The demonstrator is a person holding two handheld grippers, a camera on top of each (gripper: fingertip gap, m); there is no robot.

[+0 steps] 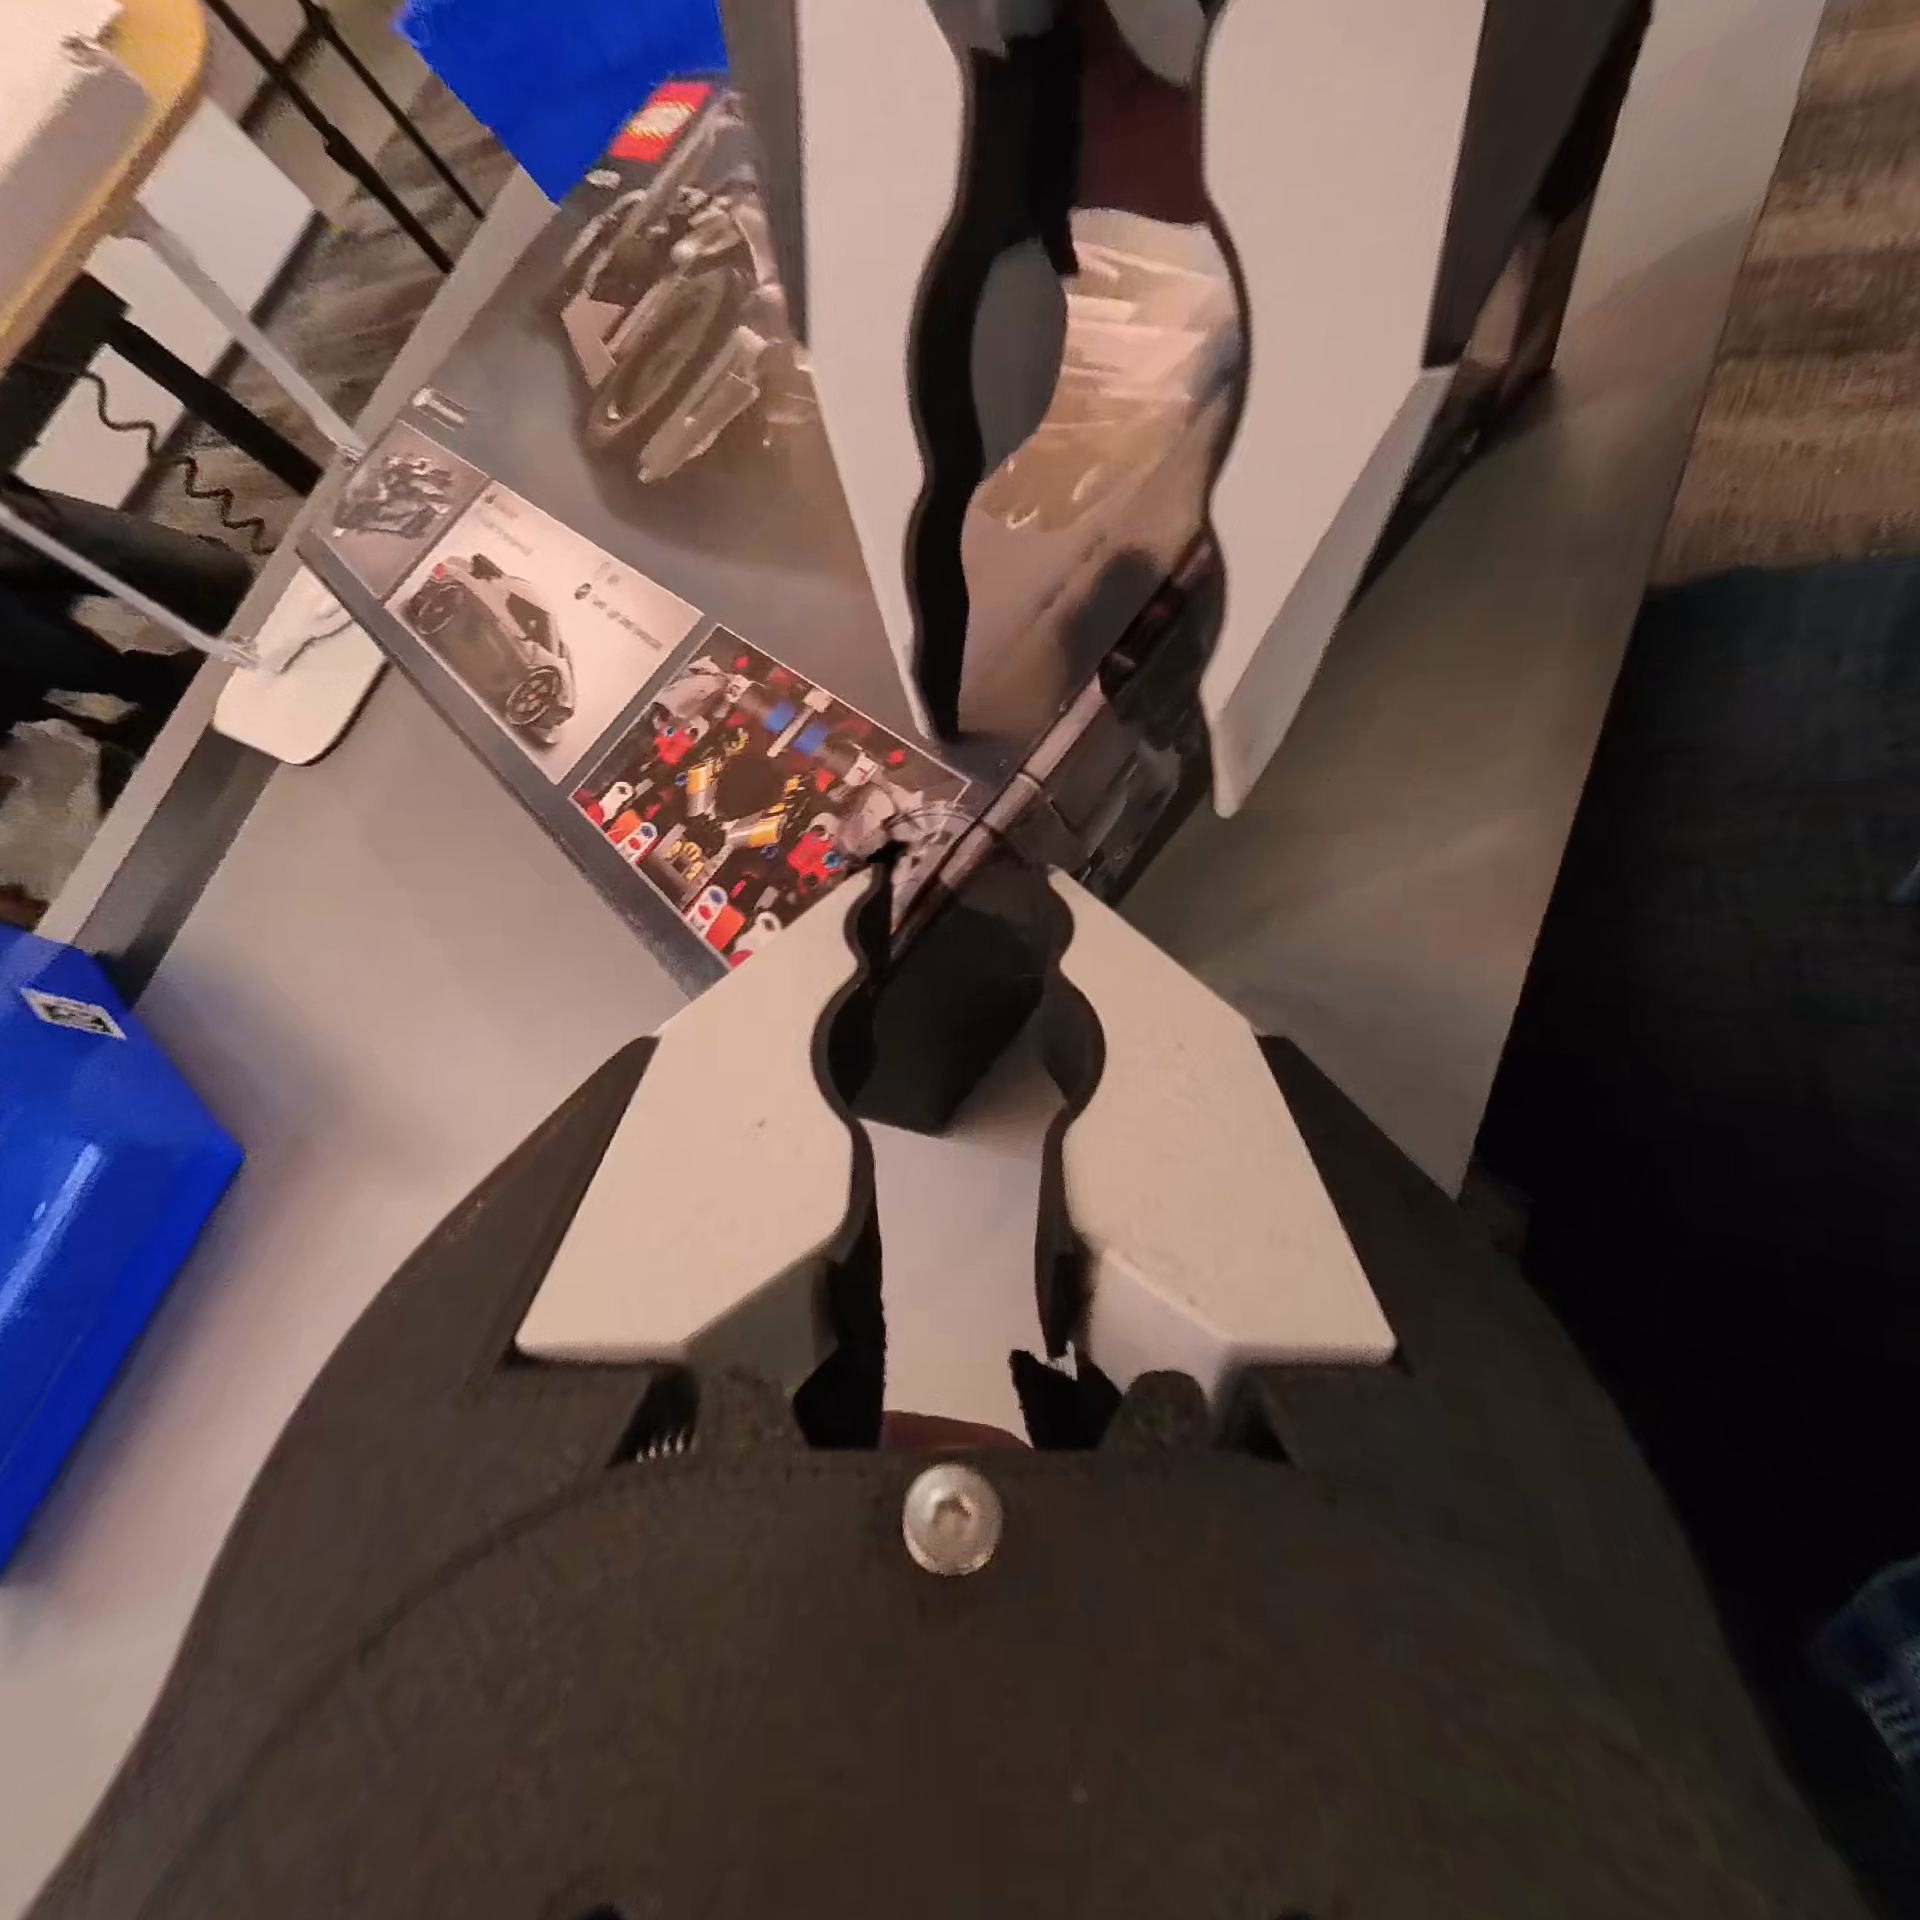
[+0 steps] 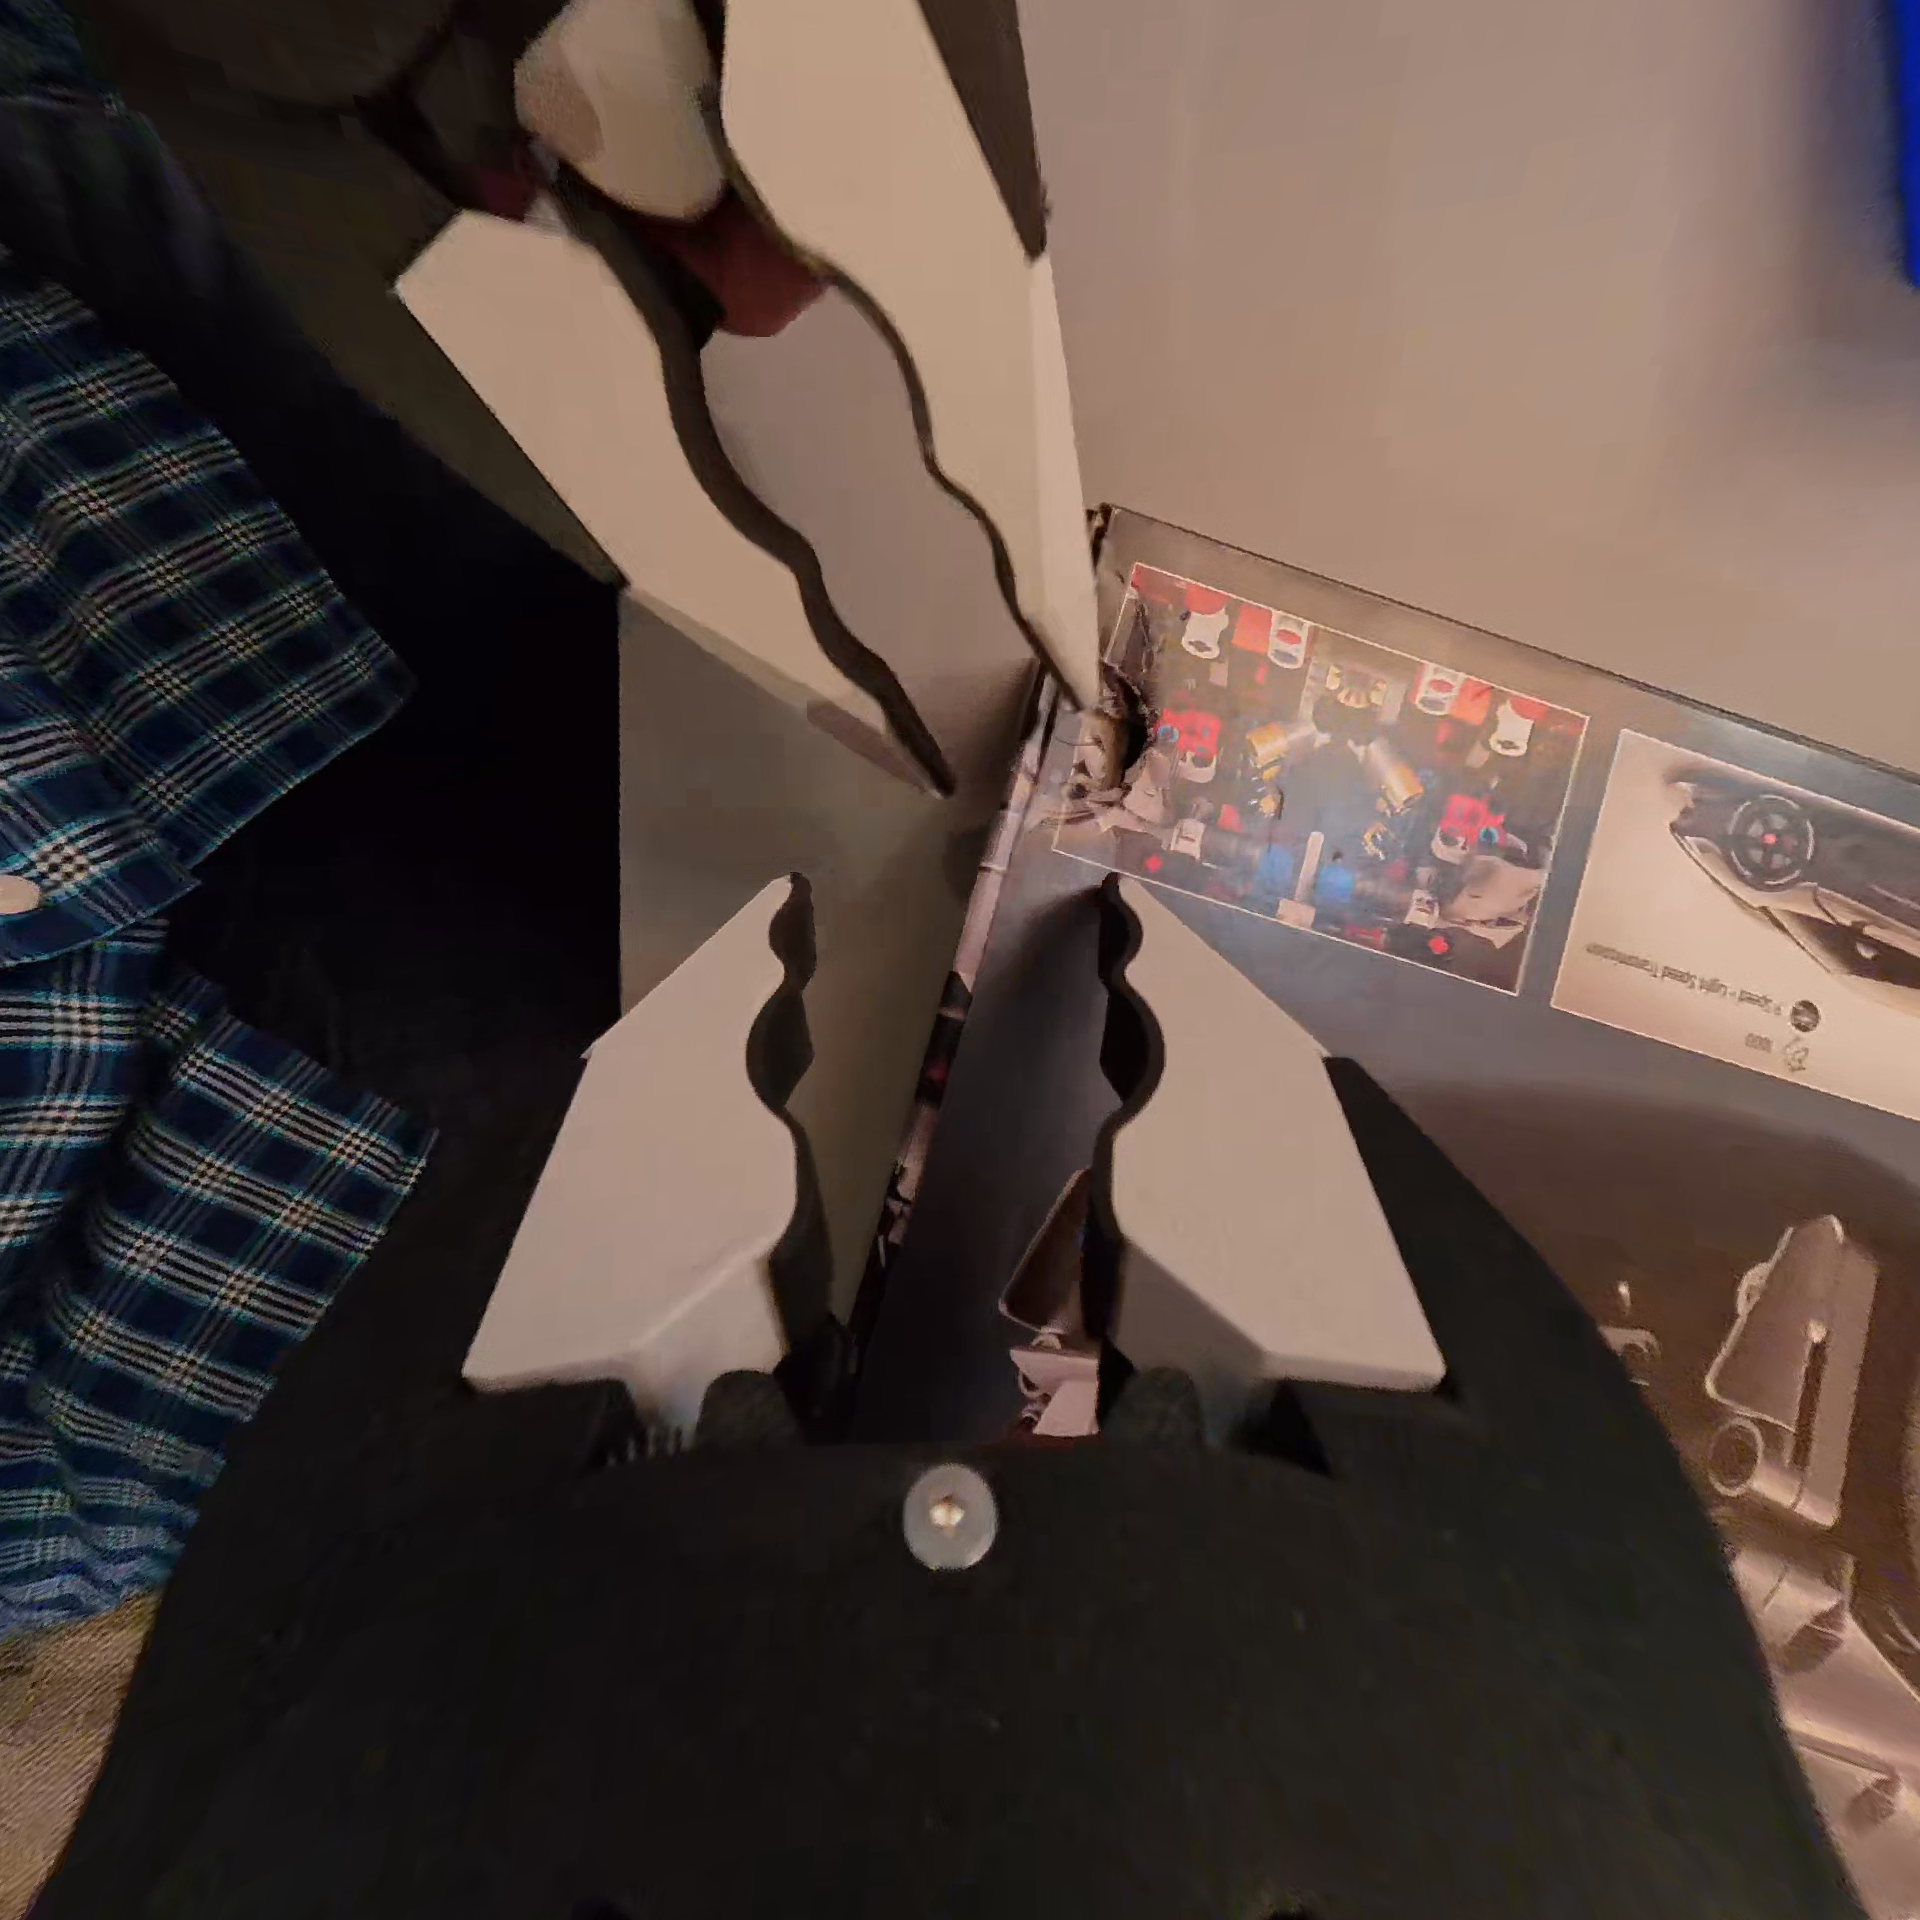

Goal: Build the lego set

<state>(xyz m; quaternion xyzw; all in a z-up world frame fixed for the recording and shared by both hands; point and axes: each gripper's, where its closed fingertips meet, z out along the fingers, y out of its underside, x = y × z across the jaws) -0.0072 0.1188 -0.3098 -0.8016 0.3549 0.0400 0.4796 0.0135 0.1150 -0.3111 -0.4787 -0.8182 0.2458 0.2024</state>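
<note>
The Lego box point(image 1: 499, 644) lies flat on the grey table point(image 1: 416, 1039), printed side up, and also shows in the right wrist view point(image 2: 1351, 790). My left gripper point(image 1: 966, 871) is closed on the box's near corner, whose dark edge fills the gap between the fingers. The right wrist view shows it point(image 2: 1008, 738) with one fingertip at a torn hole point(image 2: 1122, 738) in the box top. My right gripper point(image 2: 954, 883) is open and straddles the box's side edge, one finger over the box and one over the table. It faces my left gripper in the left wrist view point(image 1: 1081, 764).
A blue bin point(image 1: 83, 1195) stands on the table at the left. A white stand base point(image 1: 301, 675) lies beside the box. The table edge runs just right of the box, with dark floor point(image 1: 1714, 1039) beyond. A person's plaid clothing point(image 2: 156, 727) is close on the left. Both grippers' tips are close together, under 4 cm apart.
</note>
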